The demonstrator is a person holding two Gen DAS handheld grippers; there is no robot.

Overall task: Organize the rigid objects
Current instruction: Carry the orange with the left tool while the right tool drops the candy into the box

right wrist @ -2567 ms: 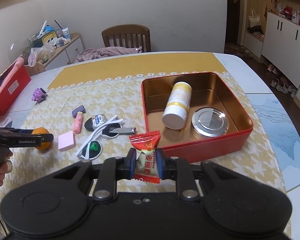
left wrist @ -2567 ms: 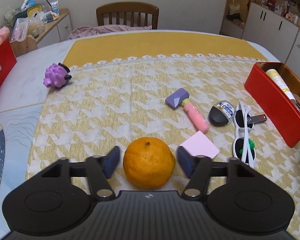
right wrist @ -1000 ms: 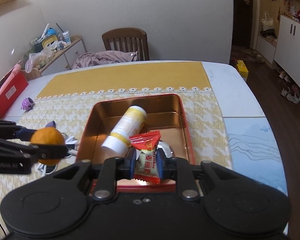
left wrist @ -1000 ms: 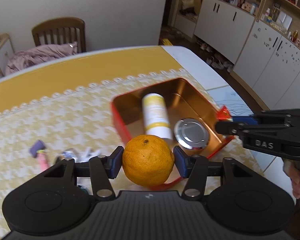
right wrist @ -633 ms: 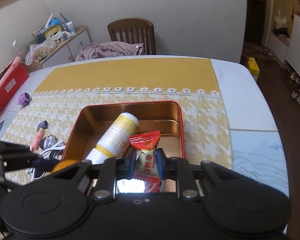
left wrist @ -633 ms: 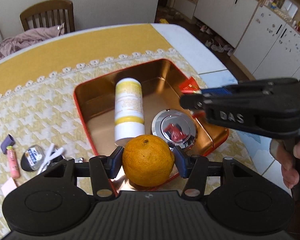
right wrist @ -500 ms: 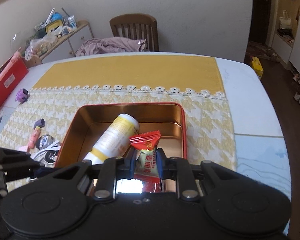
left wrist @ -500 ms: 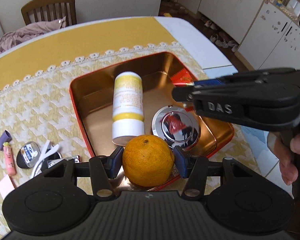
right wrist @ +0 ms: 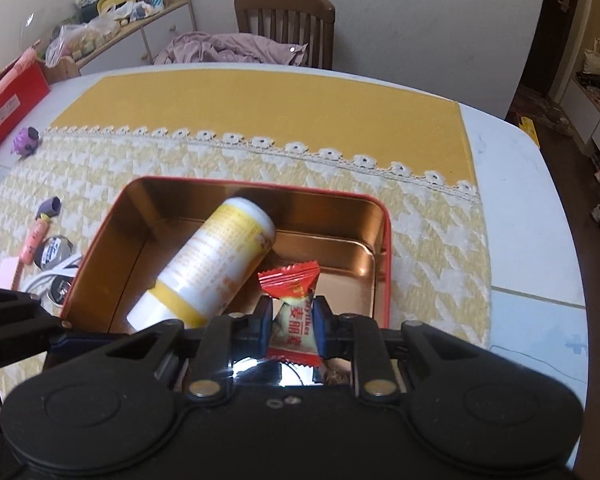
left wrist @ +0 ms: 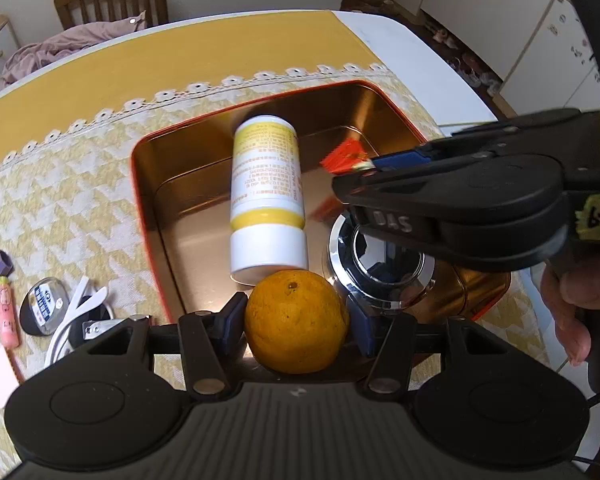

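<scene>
Matte black right tongs [left wrist: 366,165] with blue pads, white "DAS" lettering, a yellow handwritten sticker, bare fingers [left wrist: 572,312] below.

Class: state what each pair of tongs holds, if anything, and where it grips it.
Left tongs: orange, gripped across its sides. Right tongs: candy, pinched at the wrapper's middle.

Orange [left wrist: 296,322] and wrapped candy [right wrist: 293,320] held above the red tin [left wrist: 140,200].

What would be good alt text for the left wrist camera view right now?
The left gripper clamps a round orange fruit over the near end of an open red tin with a gold interior, which holds a lying white-and-yellow bottle and a shiny round metal lid. The right gripper reaches in holding a red-wrapped candy.
</scene>
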